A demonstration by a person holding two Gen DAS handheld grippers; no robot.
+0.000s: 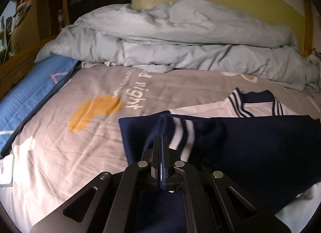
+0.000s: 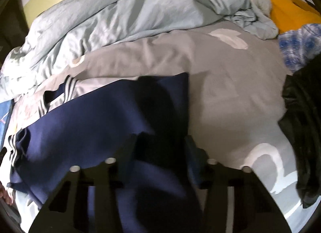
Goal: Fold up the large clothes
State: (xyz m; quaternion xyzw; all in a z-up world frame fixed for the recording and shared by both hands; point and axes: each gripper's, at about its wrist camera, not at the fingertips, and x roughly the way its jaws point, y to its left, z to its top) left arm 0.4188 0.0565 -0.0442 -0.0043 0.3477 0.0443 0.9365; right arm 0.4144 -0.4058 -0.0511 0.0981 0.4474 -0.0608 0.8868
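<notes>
A navy and white jacket (image 1: 250,142) with striped collar and cuffs lies on the grey bed sheet (image 1: 80,142). My left gripper (image 1: 161,138) is shut on the jacket's navy sleeve near its striped cuff (image 1: 183,134), holding it over the jacket's body. In the right wrist view the jacket (image 2: 90,116) spreads across the lower left. My right gripper (image 2: 160,142) is open, its fingers spread apart over the jacket's navy fabric near its right edge; it holds nothing.
A crumpled light blue duvet (image 1: 170,38) lies along the back of the bed. A blue pillow (image 1: 30,100) is at the left. A dark garment (image 2: 301,122), a yellow item (image 2: 291,14) and a blue patterned cloth (image 2: 297,42) are at the right.
</notes>
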